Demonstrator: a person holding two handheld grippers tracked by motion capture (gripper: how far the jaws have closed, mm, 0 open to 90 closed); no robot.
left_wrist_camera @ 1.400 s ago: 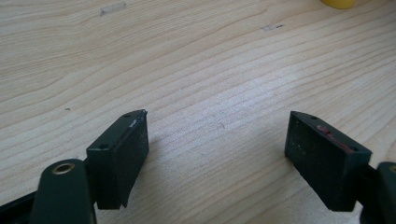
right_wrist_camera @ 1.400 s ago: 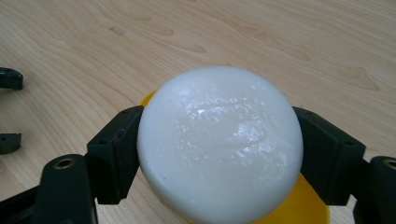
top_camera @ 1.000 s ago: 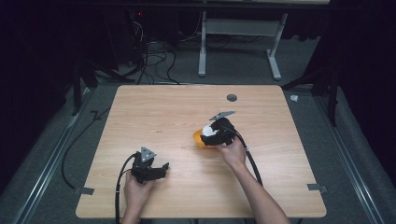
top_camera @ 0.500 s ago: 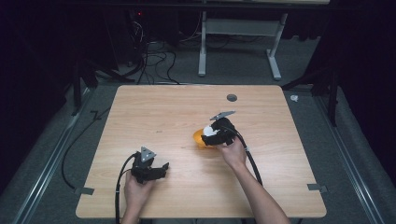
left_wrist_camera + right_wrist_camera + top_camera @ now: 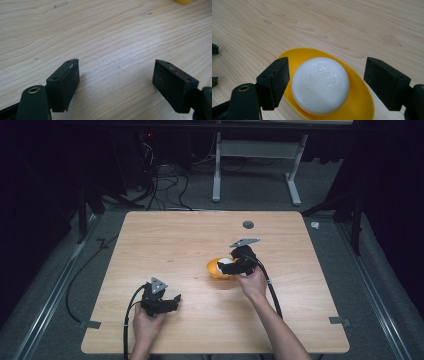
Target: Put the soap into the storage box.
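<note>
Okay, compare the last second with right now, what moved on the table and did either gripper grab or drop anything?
No clear change. The right gripper stays open around the white round object in the yellow bowl, not closed on it. The left gripper stays open over bare table near the front edge, holding nothing. Bowl and hands sit where they were.
</note>
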